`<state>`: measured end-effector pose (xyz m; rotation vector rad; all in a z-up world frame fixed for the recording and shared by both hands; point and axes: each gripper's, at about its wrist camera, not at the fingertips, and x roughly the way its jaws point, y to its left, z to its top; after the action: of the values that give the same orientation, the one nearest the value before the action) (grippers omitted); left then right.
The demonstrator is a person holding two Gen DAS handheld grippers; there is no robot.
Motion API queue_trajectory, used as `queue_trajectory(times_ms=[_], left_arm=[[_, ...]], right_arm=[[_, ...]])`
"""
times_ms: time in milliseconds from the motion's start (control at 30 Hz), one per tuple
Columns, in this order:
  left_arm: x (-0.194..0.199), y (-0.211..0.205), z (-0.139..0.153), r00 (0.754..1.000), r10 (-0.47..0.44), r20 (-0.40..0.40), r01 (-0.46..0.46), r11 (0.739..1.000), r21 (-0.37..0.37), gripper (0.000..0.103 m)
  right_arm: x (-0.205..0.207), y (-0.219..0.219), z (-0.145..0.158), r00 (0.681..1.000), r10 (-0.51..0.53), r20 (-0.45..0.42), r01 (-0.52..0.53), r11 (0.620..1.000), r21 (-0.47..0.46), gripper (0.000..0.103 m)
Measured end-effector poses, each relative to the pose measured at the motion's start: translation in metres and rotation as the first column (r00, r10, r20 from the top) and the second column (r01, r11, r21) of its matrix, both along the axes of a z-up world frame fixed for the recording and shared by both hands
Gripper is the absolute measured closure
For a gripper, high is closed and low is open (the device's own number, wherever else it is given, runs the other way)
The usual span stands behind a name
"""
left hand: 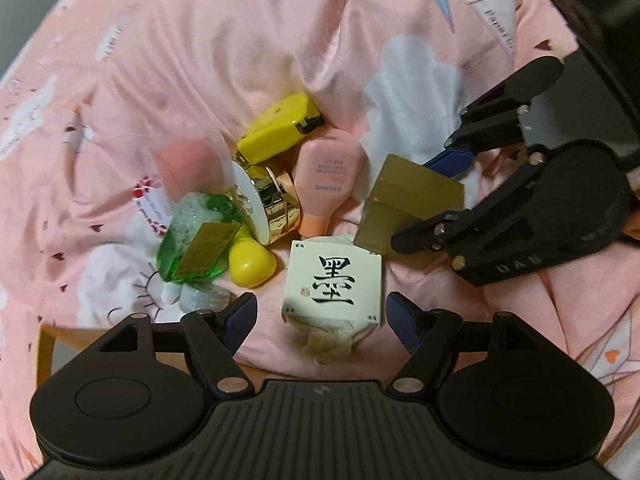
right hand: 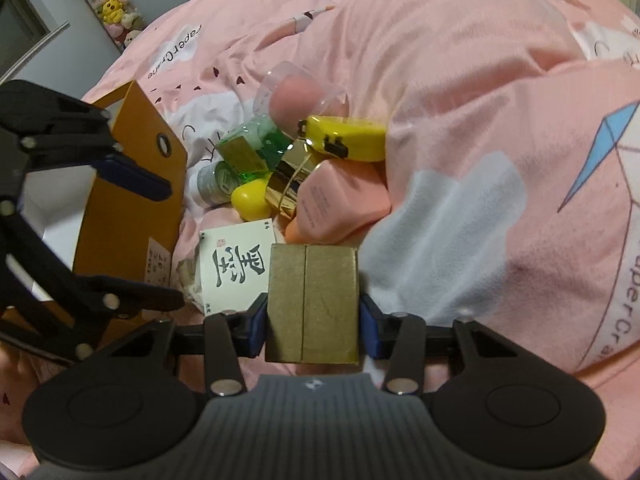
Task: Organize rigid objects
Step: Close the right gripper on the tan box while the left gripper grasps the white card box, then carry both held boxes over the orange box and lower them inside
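Observation:
A pile of small items lies on a pink bedspread. My right gripper [right hand: 313, 320] is shut on a gold box [right hand: 313, 304]; the box also shows in the left wrist view [left hand: 408, 204], held by the right gripper [left hand: 436, 196]. My left gripper [left hand: 322, 312] is open around a white box with a black character [left hand: 334, 282], its fingers apart from the box's sides. The white box also lies left of the gold box in the right wrist view [right hand: 236, 266]. My left gripper [right hand: 148, 236] appears at the left there.
Beyond lie a green bottle [left hand: 196, 236], a yellow egg-shaped item [left hand: 250, 260], a gold-rimmed jar [left hand: 268, 200], a pink tube [left hand: 326, 180], a yellow case [left hand: 280, 128] and a clear-capped pink sponge [left hand: 188, 166]. An orange cardboard box [right hand: 132, 184] stands at the left.

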<state>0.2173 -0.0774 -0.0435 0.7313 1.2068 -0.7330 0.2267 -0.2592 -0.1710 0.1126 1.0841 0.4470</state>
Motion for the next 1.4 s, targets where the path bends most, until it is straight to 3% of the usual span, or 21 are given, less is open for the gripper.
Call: queue_trajectory(times_ms=[167,400,633,833,1100,1233,1400], left_arm=[[0.018,-0.014,-0.027,0.992,-0.018,-0.121,0.024,0.999,0.046,0.013],[0.026,-0.029,-0.055,0.987,-0.051,-0.151,0.072,0.988,0.136,0.013],[0.033,-0.031,-0.069,0.984,-0.009,-0.177,0.035,0.988,0.147,0.019],[0.019,-0.022,-0.064,0.995,0.021,-0.102,-0.011,0.995,0.098,0.023],[0.002,0.003,-0.024,0.992,0.128,0.018,-0.127,0.991,-0.039,0.023],[0.000,0.012,-0.003,0.978,0.201,0.063,-0.191,0.973,-0.133,0.023],[-0.002,0.014,0.007,0.939,0.329,0.100,-0.295,0.921,-0.254,0.023]], right_arm=[[0.005,-0.005,-0.008,0.999,-0.017,-0.030,0.018,0.999,0.041,0.057],[0.010,-0.013,-0.011,0.998,-0.038,-0.049,0.043,0.994,0.096,0.057],[0.012,-0.018,-0.011,0.997,-0.050,-0.057,0.057,0.990,0.130,0.057],[0.007,-0.019,-0.006,0.998,-0.048,-0.045,0.054,0.991,0.123,0.057],[-0.004,-0.023,0.020,0.996,-0.076,0.035,0.073,0.993,0.091,0.058],[-0.007,-0.029,0.043,0.991,-0.100,0.089,0.093,0.992,0.082,0.058],[-0.006,-0.021,0.076,0.986,-0.077,0.149,0.060,0.992,0.115,0.058]])
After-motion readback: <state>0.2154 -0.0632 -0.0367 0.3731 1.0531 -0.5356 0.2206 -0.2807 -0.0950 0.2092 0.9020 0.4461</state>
